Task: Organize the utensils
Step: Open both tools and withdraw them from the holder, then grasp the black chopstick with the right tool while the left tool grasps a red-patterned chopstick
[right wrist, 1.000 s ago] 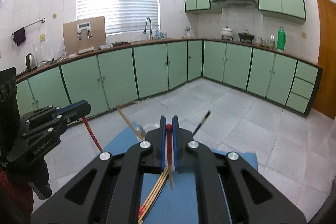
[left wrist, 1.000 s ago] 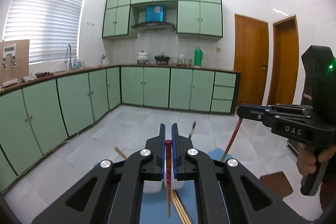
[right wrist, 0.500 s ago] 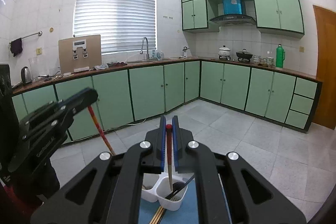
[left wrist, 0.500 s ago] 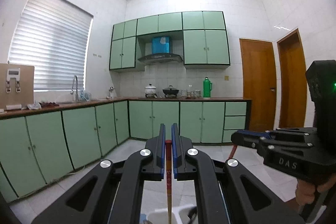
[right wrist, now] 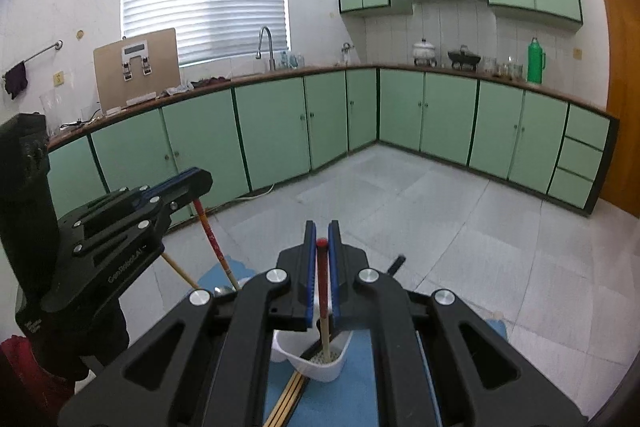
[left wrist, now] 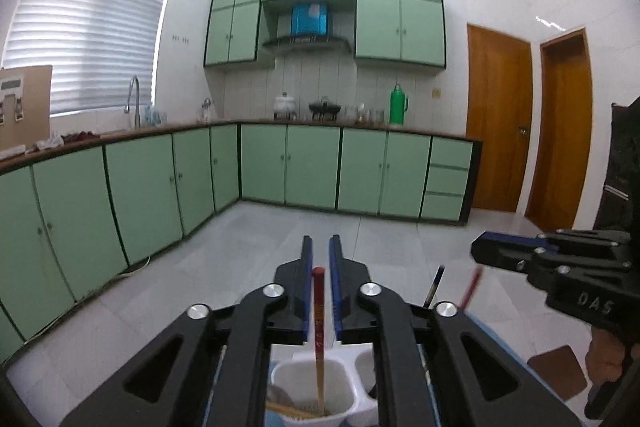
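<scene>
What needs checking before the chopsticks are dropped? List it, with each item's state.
1. Left chopstick tip inside the holder: ok.
2. Right chopstick tip inside the holder: ok.
3. Left gripper jaws have just been opening, chopstick between them; fully released: cannot tell.
4. Right gripper closed on its chopstick: ok.
5. Grippers apart from each other: ok.
6. Holder upright on the blue mat: ok.
</scene>
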